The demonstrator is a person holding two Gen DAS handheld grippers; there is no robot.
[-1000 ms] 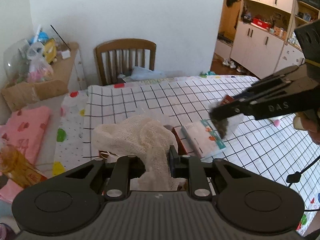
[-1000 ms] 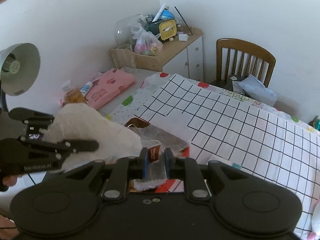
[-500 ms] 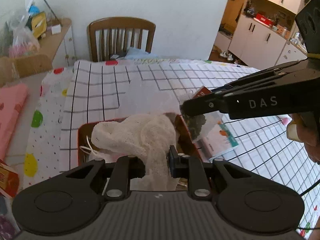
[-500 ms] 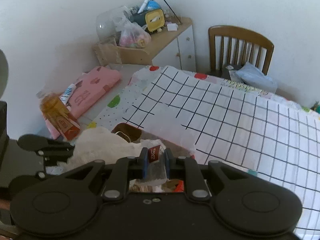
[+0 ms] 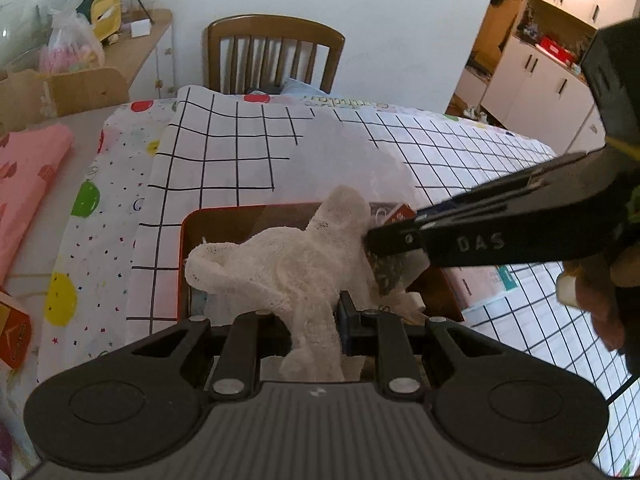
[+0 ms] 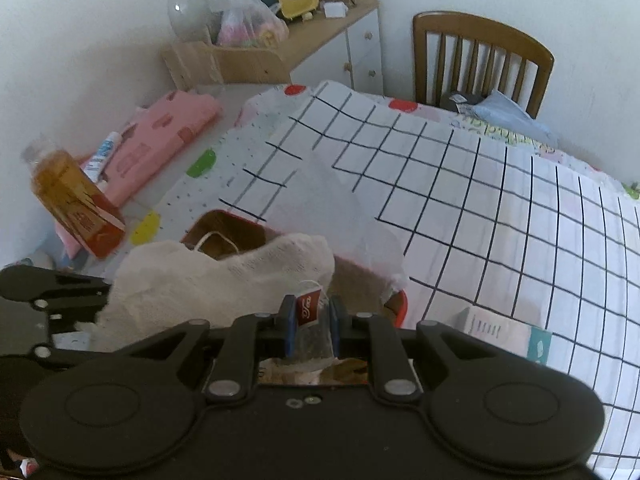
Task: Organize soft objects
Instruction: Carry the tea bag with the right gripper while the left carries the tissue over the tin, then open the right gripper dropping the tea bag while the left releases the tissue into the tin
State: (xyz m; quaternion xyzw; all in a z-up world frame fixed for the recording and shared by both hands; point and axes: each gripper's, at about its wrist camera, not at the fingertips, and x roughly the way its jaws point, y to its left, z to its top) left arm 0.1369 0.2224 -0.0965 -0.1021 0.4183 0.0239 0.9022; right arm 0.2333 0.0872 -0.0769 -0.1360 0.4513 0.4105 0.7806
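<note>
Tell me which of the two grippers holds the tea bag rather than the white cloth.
The right gripper: a tea bag with a red tag sits pinched between its fingers. The left gripper instead clamps the white gauze cloth above the red tin.

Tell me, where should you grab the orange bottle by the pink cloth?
Grip the orange bottle across its flat-sided middle, coming from above on the table side. It leans with its small clear cap pointing up and away, and the wall stands close behind it, so the body is the safer hold.
</note>
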